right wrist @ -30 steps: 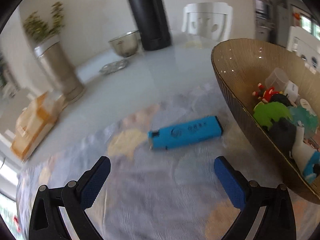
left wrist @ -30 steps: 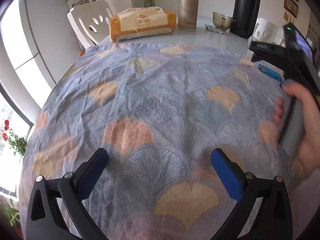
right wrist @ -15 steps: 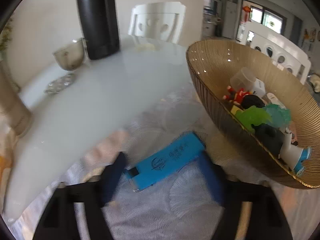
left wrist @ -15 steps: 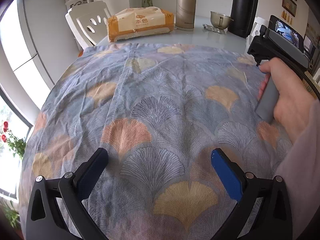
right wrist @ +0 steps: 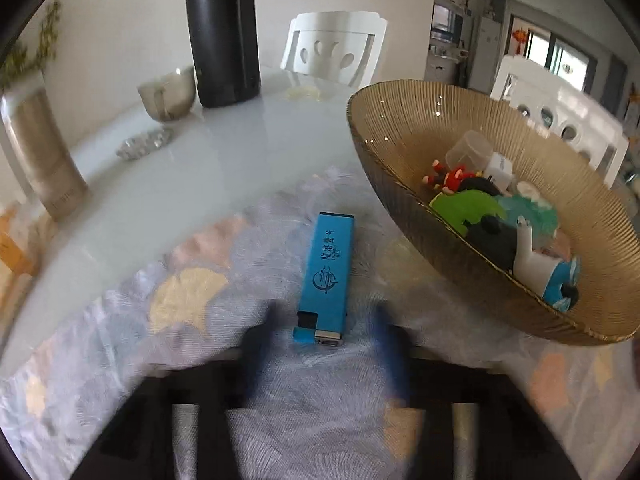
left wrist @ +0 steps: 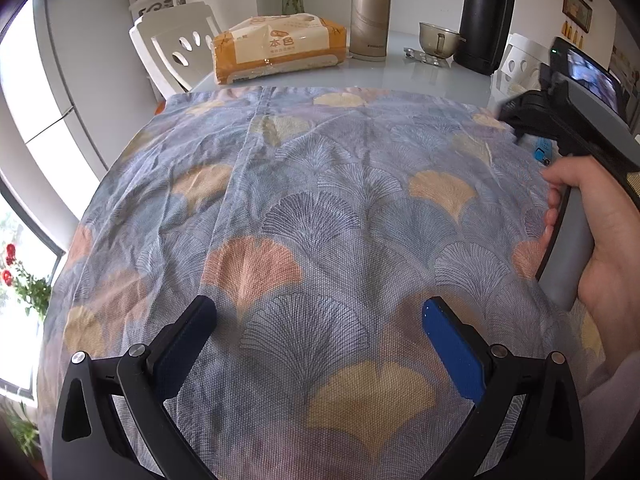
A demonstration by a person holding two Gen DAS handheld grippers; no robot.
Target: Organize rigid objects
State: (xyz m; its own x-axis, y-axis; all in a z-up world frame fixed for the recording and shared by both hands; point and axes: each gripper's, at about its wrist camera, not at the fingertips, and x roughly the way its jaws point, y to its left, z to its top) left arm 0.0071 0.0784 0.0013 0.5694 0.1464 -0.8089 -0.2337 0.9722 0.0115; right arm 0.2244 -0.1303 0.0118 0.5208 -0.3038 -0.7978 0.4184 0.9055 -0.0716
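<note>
A flat blue lighter (right wrist: 327,276) lies on the patterned cloth (right wrist: 192,300), its near end between my right gripper's blurred fingers. My right gripper (right wrist: 324,340) is open, with a finger on each side of the lighter's near end; I cannot tell if they touch it. Just right of it stands a ribbed amber bowl (right wrist: 400,148) holding several small toys. My left gripper (left wrist: 316,332) is open and empty, low over the cloth (left wrist: 320,200). The right hand-held gripper (left wrist: 568,128) shows at the left wrist view's right edge, over a sliver of the blue lighter (left wrist: 542,151).
On the white table beyond the cloth stand a tall black flask (right wrist: 222,32), a metal cup (right wrist: 168,94), a small glass dish (right wrist: 144,144), a gold thermos (left wrist: 370,12) and an orange tissue pack (left wrist: 280,46). White chairs (right wrist: 336,48) surround the table.
My right gripper swung toward the lighter and closed in, so the lighter now lies lengthwise between its fingers. The fingers narrowed. My left gripper stayed still.
</note>
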